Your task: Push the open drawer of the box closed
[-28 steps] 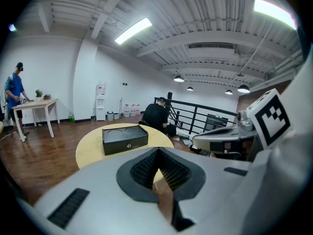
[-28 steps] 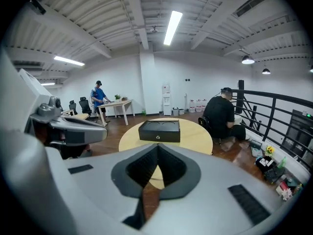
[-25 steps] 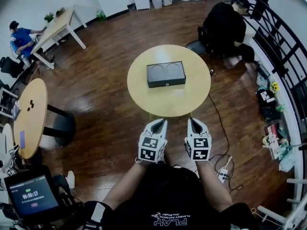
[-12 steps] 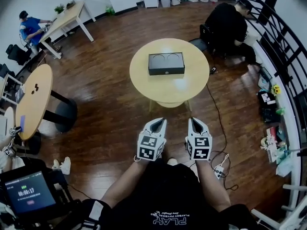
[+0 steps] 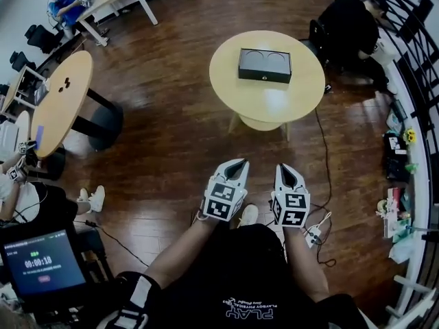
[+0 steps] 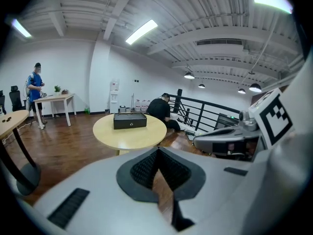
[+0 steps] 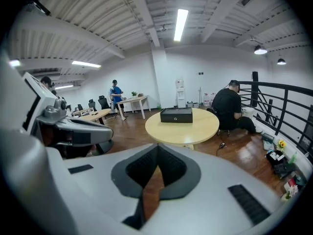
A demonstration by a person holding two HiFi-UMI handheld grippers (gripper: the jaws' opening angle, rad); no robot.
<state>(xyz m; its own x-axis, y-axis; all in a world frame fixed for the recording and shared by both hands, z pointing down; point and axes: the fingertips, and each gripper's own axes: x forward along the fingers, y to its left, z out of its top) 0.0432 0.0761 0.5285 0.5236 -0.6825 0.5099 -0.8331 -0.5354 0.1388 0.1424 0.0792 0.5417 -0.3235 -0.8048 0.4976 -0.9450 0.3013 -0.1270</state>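
Two empty tools, left tool [image 5: 239,162] and right tool [image 5: 282,167], jaws together, hang side by side, the black box [image 5: 265,65] well ahead of them on the round surface [image 5: 267,105]; no contact made, closing push judged wholly outstanding.

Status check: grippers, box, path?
Left gripper and right gripper shut, empty. Box on round table ahead, well out of reach; drawer looks flush. Nothing between but floor.
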